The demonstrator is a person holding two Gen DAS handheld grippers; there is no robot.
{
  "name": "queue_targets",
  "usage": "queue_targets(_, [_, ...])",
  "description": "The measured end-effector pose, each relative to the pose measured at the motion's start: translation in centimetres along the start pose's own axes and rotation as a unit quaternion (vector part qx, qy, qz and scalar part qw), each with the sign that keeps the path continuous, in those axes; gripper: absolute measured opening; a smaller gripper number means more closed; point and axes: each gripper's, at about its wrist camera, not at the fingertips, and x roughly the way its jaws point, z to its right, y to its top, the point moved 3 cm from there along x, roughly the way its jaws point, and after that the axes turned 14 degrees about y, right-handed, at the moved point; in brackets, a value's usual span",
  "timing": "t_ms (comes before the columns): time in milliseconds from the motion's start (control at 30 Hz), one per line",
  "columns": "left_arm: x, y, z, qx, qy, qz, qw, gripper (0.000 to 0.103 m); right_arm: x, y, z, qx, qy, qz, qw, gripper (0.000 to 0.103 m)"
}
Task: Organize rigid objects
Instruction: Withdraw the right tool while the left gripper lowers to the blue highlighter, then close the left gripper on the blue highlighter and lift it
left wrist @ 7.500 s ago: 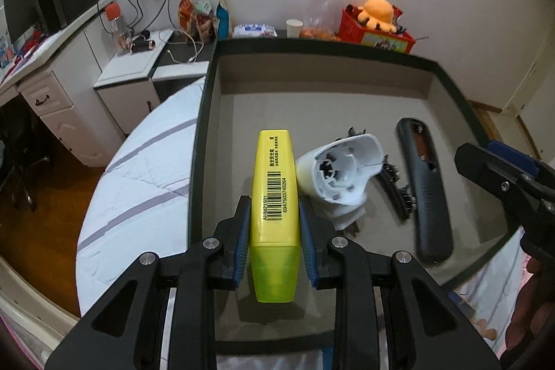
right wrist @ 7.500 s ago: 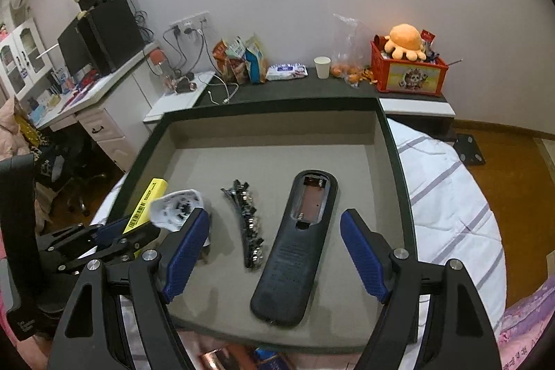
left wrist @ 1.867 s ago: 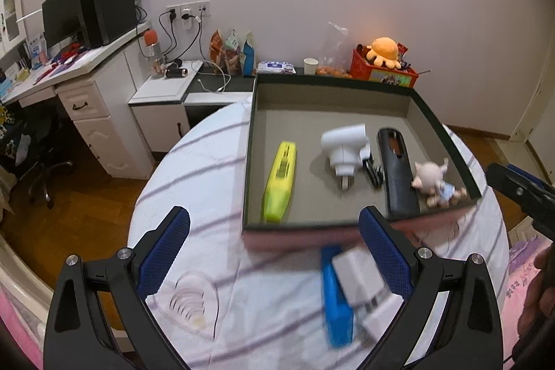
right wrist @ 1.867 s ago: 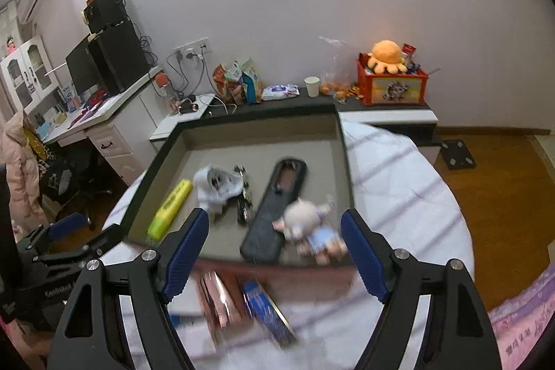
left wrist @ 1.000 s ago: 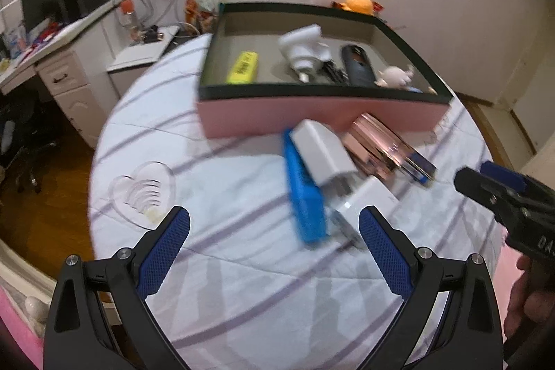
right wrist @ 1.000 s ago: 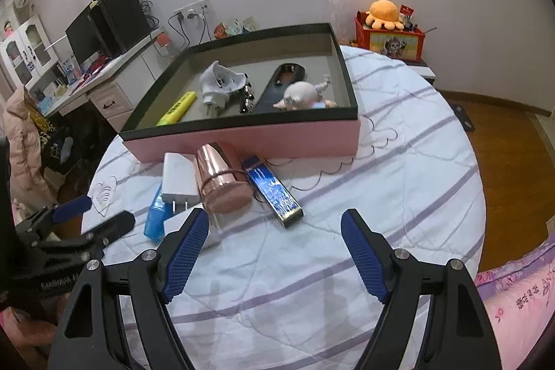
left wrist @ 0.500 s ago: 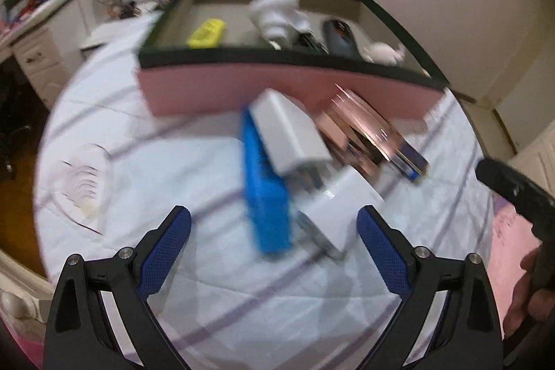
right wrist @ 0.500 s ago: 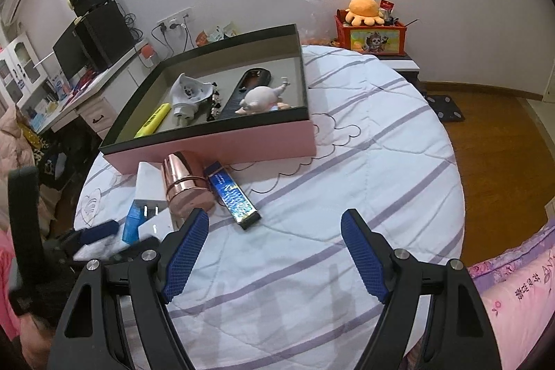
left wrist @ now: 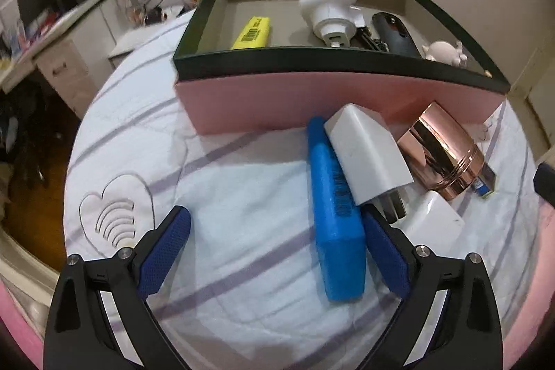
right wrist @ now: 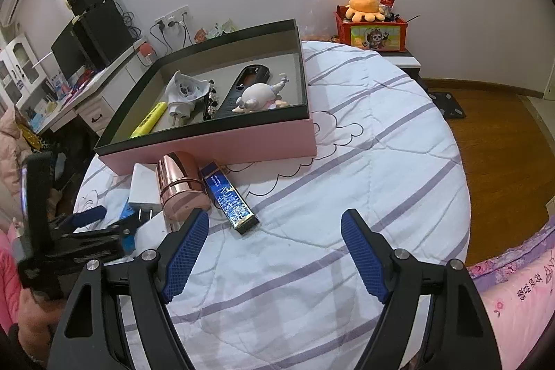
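The left gripper [left wrist: 274, 252] hangs low over the bed with its jaws wide apart and nothing between the pads; the blue box [left wrist: 338, 224] lies just inside its right finger, apparently not pressed. The right gripper [right wrist: 275, 254] is also spread wide and empty over bare quilt.

A pile sits on the quilt [right wrist: 364, 182] against the pink front wall of the tray [right wrist: 215, 149]. The blue box lies lengthwise with one end at that wall. A white charger [left wrist: 367, 155] leans across its right edge, prongs toward the camera. Beside the charger lies a rose-gold cylinder [left wrist: 440, 151] on its side, and past that a dark blue glittery box [right wrist: 230, 196]. A second white block [left wrist: 433, 224] lies under the charger's prongs, crowding the left gripper's right finger.

Inside the tray, from left to right, lie a yellow highlighter [right wrist: 149, 120], a white plug adapter [right wrist: 184, 92], a dark hair clip [right wrist: 211, 103], a black remote [right wrist: 244, 85] with its battery bay open, and a small pig figure [right wrist: 260, 96].

The quilt is white with lilac stripes and stitched outlines, on a round bed. Around it are a desk with a monitor [right wrist: 86, 44], wall sockets with cables, a red crate topped by an orange plush [right wrist: 366, 6], and wood floor. The highlighter and blue box carry barcodes; their text is too small to read.
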Motion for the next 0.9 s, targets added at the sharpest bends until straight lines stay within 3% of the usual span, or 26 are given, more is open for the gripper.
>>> queue_targets(167, [0.2, 0.3, 0.4, 0.011, -0.003, 0.012, 0.9999, 0.098, 0.4, 0.0, -0.1, 0.0, -0.003, -0.004, 1.0, 0.08])
queue_targets(200, [0.2, 0.4, 0.5, 0.016, -0.007, 0.016, 0.9997, 0.093, 0.5, 0.0, -0.1, 0.0, -0.004, -0.005, 1.0, 0.08])
queue_targets(300, [-0.4, 0.8, 1.0, 0.03, -0.022, 0.028, 0.9989, 0.065, 0.7, 0.1, -0.2, 0.001, -0.006, -0.006, 1.0, 0.08])
queue_targets(400, [-0.8, 0.9, 1.3, 0.042, -0.038, 0.031, 0.9979, 0.053, 0.8, 0.2, -0.4, -0.001, -0.006, -0.007, 1.0, 0.08])
queue_targets(467, [-1.0, 1.0, 1.1, 0.039, -0.046, 0.034, 0.9976, 0.026, 0.9, 0.2, -0.7, -0.003, -0.006, -0.008, 1.0, 0.08])
queue_targets(567, [-0.8, 1.3, 0.2, 0.019, -0.075, 0.018, 0.9968, 0.026, 0.9, 0.2, -0.9, -0.007, -0.006, -0.008, 1.0, 0.08])
queue_targets(900, [-3.4, -0.2, -0.9, 0.013, -0.075, 0.031, 0.9966, 0.026, 0.7, 0.2, -1.1, -0.006, -0.005, -0.005, 1.0, 0.08])
